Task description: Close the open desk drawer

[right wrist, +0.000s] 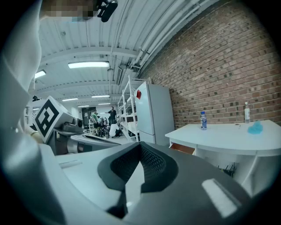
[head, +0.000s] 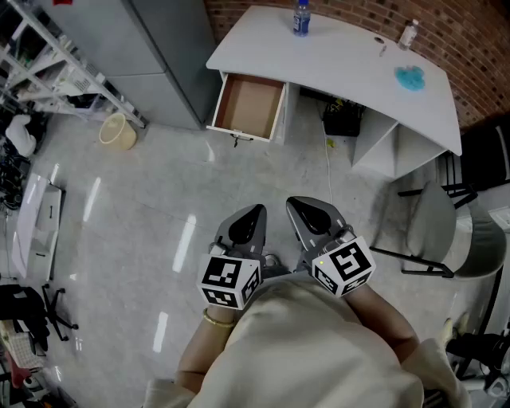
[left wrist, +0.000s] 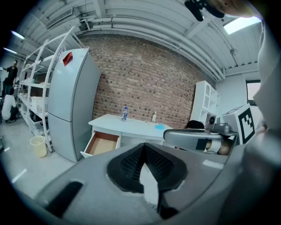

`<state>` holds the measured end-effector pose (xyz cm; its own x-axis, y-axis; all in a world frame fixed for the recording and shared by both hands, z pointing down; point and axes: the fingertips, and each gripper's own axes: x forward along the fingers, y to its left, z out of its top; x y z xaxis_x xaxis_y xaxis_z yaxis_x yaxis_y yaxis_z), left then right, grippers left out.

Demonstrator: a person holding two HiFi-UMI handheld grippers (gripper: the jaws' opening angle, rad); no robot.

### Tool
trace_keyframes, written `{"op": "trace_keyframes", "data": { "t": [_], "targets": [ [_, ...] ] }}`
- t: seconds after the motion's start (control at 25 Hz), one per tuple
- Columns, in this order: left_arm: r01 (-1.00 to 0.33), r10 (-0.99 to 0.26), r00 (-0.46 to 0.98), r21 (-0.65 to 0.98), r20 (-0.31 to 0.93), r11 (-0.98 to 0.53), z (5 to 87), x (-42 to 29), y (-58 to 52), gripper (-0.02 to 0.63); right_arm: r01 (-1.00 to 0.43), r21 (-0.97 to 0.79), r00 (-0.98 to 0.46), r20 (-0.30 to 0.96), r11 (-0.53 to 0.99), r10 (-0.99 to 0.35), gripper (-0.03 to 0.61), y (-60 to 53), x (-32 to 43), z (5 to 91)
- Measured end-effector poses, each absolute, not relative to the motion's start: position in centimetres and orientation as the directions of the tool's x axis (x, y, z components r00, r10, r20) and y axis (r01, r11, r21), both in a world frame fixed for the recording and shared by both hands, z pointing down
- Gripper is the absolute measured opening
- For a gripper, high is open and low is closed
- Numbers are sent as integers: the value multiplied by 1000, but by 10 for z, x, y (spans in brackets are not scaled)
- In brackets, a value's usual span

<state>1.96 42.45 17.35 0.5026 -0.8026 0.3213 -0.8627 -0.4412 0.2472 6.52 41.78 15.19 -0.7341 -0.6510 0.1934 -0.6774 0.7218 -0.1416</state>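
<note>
**Open and waiting for a push**

One drawer (head: 249, 107) juts out, empty, from the left end of the desk (head: 343, 56). To close it well, I'd press squarely on the middle of its front panel and push straight in. The left hand-held gripper (head: 252, 215) and the right hand-held gripper (head: 304, 209), both pinched shut on nothing, hang well short of the desk. On the desk are two bottles, a water bottle (head: 300, 17) and a smaller bottle (head: 409, 33), and one blue cloth (head: 411, 78).

Red brick wall (left wrist: 145, 79); glossy grey floor (head: 159, 207); grey fridge (left wrist: 70, 105); ceiling strip light (right wrist: 88, 65).

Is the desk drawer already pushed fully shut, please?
No, the drawer stands pulled out from the desk, its brown inside open to view.
</note>
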Motion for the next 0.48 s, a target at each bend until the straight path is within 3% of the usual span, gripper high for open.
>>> {"op": "trace_keyframes", "data": {
  "t": [0.48],
  "targets": [
    [-855,-789,517,237,331,-461,178,17,415,0,-642,-147,-765,190,752,-615,2,417,52,153]
  ]
}}
